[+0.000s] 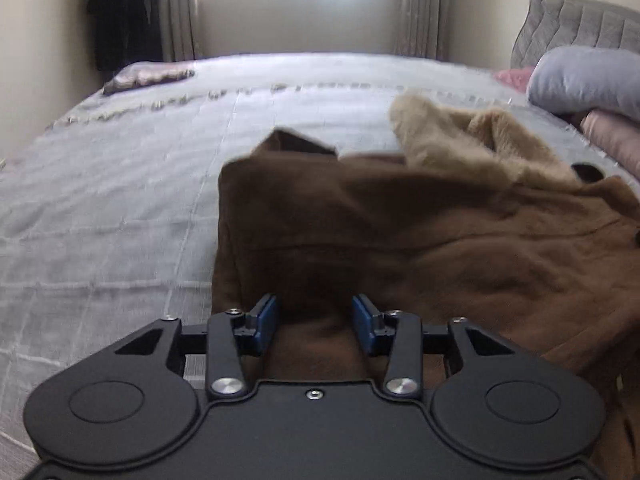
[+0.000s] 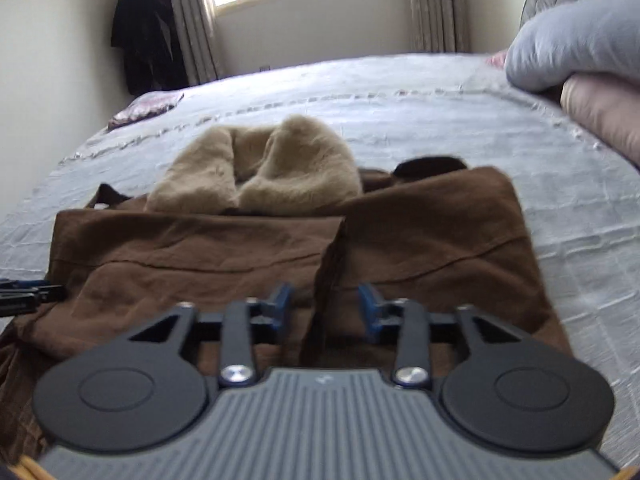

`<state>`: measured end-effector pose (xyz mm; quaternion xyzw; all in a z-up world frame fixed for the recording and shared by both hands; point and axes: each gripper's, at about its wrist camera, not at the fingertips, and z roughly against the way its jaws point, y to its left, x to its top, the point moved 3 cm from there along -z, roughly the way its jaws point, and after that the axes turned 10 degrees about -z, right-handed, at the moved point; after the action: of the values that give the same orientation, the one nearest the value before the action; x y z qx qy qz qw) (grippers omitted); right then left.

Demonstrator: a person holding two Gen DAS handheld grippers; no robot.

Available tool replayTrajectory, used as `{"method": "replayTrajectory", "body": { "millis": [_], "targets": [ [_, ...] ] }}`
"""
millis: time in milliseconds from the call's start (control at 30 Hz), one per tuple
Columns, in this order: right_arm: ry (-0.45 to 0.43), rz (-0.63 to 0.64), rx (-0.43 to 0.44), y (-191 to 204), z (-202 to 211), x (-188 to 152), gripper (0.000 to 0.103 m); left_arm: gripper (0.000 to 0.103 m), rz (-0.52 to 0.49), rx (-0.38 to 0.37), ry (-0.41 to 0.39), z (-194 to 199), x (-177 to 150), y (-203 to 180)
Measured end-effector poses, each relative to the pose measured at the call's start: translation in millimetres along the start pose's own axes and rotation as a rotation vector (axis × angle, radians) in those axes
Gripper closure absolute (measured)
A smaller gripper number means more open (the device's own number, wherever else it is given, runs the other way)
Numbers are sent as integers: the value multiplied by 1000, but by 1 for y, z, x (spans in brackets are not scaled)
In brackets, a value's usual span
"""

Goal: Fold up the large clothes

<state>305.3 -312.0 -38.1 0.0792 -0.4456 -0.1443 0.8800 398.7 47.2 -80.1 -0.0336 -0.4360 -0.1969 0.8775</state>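
A large brown coat (image 1: 400,240) with a beige fur collar (image 1: 448,136) lies on the grey bedspread (image 1: 120,200). My left gripper (image 1: 315,312) is open, with the coat's near edge lying between its blue pads. In the right wrist view the same coat (image 2: 200,256) lies partly folded, with the fur collar (image 2: 264,168) at its far side. My right gripper (image 2: 325,304) is open over a raised fold of the coat, which stands between its fingers. The left gripper's tip (image 2: 28,296) shows at the left edge.
A grey pillow (image 2: 576,40) rests on a pink one (image 2: 608,112) at the right by the padded headboard (image 1: 576,28). A small patterned cloth (image 1: 148,78) lies at the bed's far left. Dark clothes (image 2: 148,28) hang by the curtained window.
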Motion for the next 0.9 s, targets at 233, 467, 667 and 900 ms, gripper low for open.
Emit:
{"method": "replayTrajectory", "body": {
  "millis": [233,467,667,900],
  "targets": [
    [-66,123,55,54,-15,12,55,61,58,21,-57,-10,9,6],
    [-24,303,-67,60,-55,-39,55,52,96,19,-65,-12,-14,7],
    [12,277,0,57,0,-26,39,25,89,16,-42,51,-16,6],
    [6,297,22,47,94,-39,9,6,154,-9,-3,136,-62,13]
  ]
}}
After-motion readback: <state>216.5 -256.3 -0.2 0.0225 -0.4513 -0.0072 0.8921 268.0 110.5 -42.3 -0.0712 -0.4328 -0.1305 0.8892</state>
